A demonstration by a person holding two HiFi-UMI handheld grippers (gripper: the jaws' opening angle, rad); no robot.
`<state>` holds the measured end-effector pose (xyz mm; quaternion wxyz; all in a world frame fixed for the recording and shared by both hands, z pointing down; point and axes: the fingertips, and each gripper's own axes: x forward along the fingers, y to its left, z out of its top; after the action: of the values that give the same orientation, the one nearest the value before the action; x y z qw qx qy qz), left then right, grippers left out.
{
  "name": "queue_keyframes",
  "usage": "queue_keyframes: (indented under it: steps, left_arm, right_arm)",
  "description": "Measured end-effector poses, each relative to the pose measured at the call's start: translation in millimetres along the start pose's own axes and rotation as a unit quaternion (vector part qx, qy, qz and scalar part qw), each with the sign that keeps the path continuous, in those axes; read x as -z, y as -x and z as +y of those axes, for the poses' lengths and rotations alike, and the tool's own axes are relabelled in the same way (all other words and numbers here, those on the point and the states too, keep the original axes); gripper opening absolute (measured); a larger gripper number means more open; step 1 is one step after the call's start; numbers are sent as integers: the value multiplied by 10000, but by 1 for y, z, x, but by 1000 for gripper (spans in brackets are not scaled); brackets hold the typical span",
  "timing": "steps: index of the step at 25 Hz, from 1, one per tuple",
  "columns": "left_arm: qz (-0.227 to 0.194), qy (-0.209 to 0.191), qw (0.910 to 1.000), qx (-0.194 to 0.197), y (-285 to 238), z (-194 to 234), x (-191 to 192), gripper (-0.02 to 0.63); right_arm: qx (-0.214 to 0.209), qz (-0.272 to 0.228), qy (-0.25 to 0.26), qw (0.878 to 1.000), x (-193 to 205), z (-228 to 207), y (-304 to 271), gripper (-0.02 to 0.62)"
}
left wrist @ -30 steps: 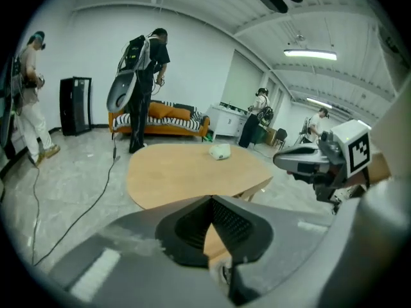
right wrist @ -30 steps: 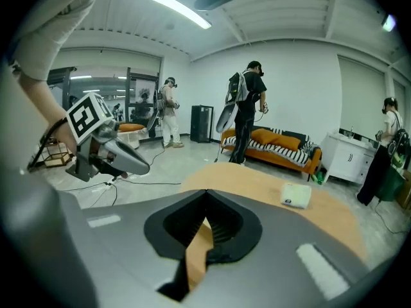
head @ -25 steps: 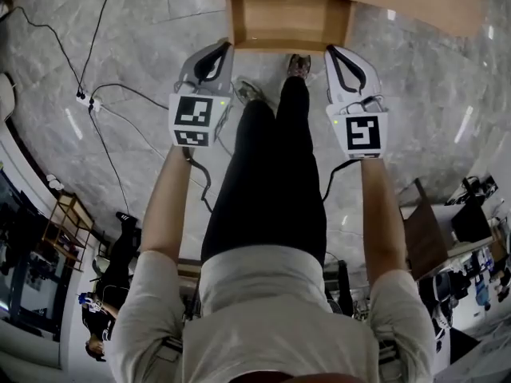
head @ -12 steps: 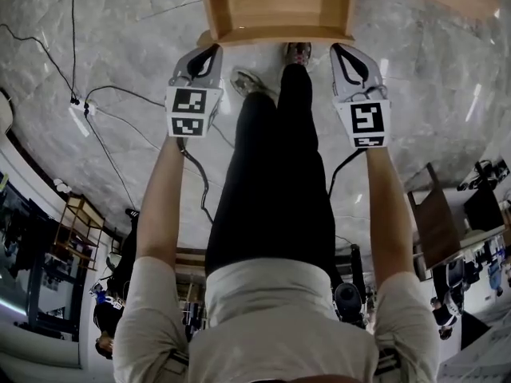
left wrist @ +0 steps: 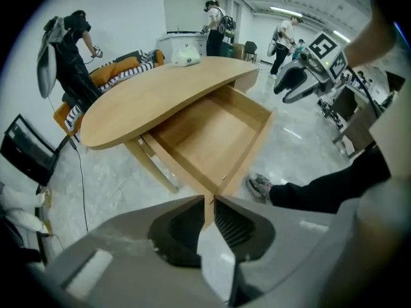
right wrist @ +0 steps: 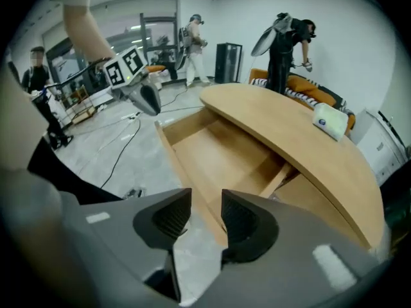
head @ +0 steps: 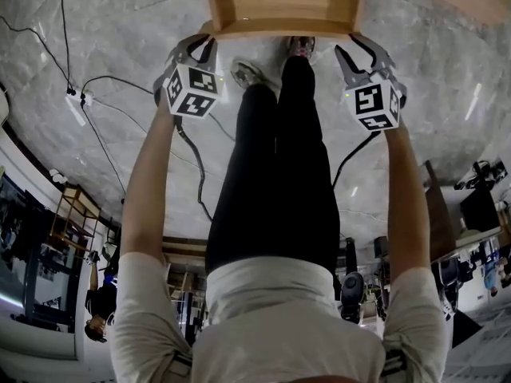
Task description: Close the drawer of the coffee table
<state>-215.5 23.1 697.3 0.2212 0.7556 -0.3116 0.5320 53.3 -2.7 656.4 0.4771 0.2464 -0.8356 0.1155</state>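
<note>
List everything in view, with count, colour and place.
floor: grey marble, all around.
coffee table: one, light wood, oval top, in front of the person.
drawer: one, light wood, pulled out of the table, empty.
white object: one, on the tabletop's far end; too small to identify.
power strip: one, white, on the floor at the left.
cables: several, black, on the floor at the left.
sofa: one, orange, behind the table.
bystanders: several, dark clothes, in the background.
legs: two, black trousers.
shoes: two, greyish, by the drawer's front.
left tongs: grey, at the drawer's left front corner; jaws barely apart, just opening, nothing gripped.
right tongs: grey, at the right front corner; jaws just opened wide, nothing gripped.
</note>
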Motion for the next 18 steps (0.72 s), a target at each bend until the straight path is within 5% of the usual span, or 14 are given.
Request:
queue_keyframes:
  steps: [7,18]
  left_arm:
    - [586,-1016,9930,109,-16,0,26,135]
    - [975,-1534,9833,-107,-42,-2,37,135]
  right_arm:
    - [-68,995,970,9903,48,-8,-15,155]
    - [-47,1350,1440,9803,76,-15,-27,138]
